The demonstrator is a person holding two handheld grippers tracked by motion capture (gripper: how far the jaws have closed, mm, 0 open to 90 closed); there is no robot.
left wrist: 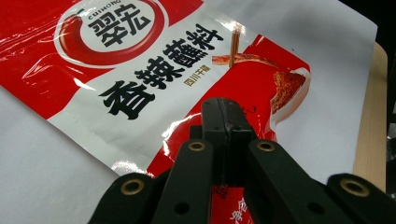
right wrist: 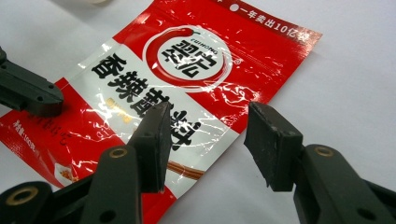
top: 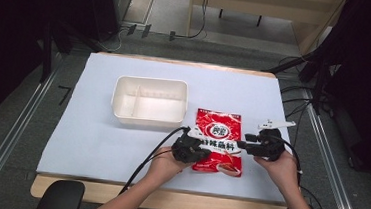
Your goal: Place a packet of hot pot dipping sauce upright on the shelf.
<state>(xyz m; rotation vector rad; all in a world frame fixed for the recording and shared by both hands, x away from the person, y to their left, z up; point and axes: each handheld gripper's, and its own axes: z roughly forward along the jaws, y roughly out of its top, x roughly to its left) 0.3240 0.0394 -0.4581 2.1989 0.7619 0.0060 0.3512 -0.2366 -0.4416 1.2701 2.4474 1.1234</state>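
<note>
A red and white seasoning packet point(top: 220, 132) lies flat on the white table cover, near its front. My left gripper point(top: 204, 150) comes at it from the left. In the left gripper view, the left gripper point(left wrist: 226, 109) has its jaws pressed together, tips over the lower red part of the packet point(left wrist: 126, 60), with nothing seen between them. My right gripper point(top: 241, 145) stands at the packet's right edge. Its jaws are open point(right wrist: 208, 116), one over the packet point(right wrist: 196, 56) and the other over bare table. The left gripper point(right wrist: 32, 95) rests on the packet's far side.
A white divided container point(top: 149, 101) stands behind the packet, to the left. The white cover point(top: 96, 127) has free room at the left and back. The wooden table edge point(top: 166, 199) runs along the front. Cables trail from both grippers.
</note>
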